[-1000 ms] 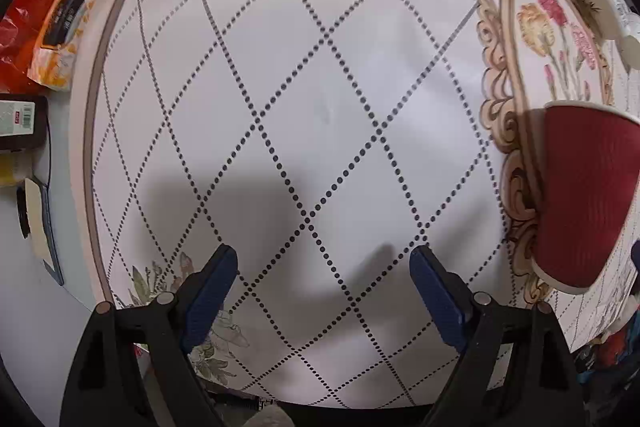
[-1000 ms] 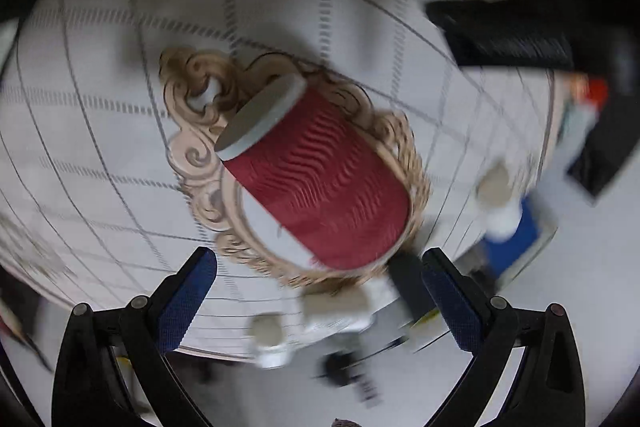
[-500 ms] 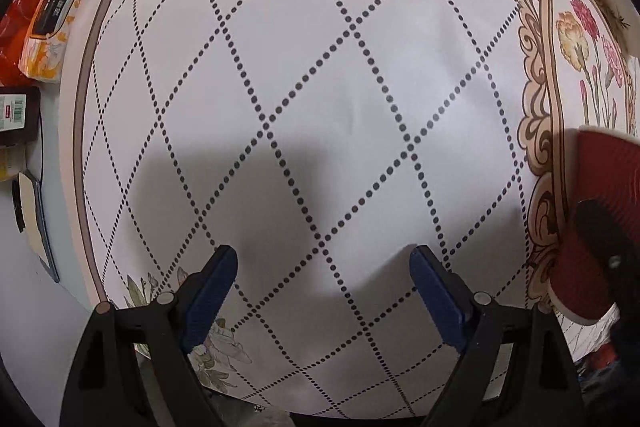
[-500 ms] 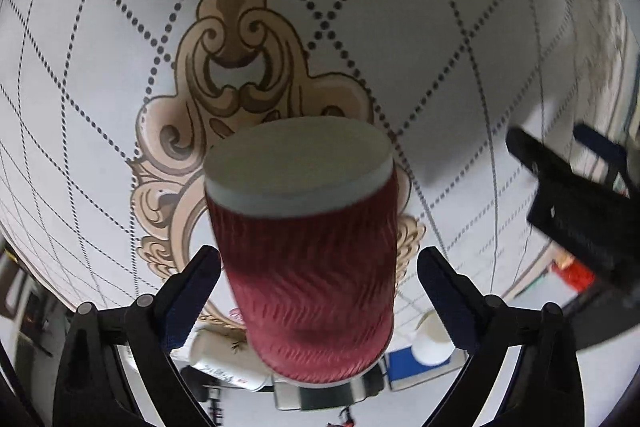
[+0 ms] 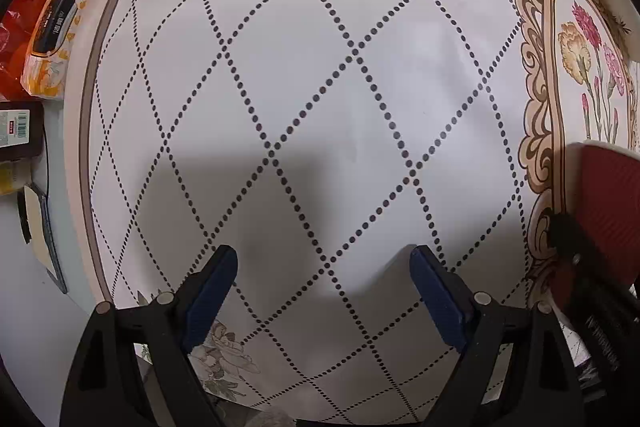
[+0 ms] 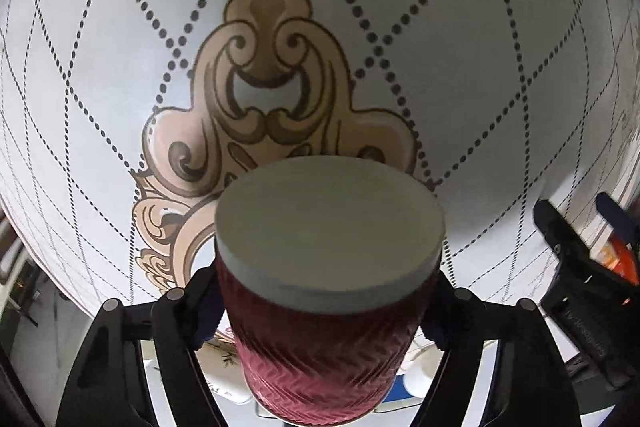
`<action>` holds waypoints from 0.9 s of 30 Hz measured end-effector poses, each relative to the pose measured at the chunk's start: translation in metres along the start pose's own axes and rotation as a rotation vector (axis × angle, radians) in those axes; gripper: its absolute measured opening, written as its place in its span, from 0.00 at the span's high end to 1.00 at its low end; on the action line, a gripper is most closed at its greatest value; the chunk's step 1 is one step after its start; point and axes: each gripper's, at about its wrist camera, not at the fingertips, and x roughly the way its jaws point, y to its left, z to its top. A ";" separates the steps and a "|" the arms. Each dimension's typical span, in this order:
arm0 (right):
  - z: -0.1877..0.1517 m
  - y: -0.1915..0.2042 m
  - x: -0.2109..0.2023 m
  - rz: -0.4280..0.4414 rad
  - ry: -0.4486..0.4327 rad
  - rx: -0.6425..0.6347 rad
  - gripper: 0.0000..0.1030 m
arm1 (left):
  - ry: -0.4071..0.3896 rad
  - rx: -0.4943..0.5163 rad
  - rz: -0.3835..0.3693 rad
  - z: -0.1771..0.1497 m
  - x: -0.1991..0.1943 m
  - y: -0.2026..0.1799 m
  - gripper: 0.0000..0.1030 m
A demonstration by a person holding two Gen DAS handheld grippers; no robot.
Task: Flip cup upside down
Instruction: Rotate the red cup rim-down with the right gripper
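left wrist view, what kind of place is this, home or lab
Probably a home dining or kitchen table. A round table wears a printed tablecloth with dotted diamonds and flowers, a pack of tissues or wipes lies beside it, and a red ribbed cup sits in the right tool.

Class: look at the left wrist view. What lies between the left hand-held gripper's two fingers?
Nothing is held there. Between the fingers of the left hand-held gripper only the dotted tablecloth shows, in shadow; the red cup sits far right.
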 end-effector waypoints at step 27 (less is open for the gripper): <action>-0.214 -0.086 0.032 0.951 -0.227 1.495 0.27 | -0.030 0.042 0.038 0.036 -0.031 -0.019 0.14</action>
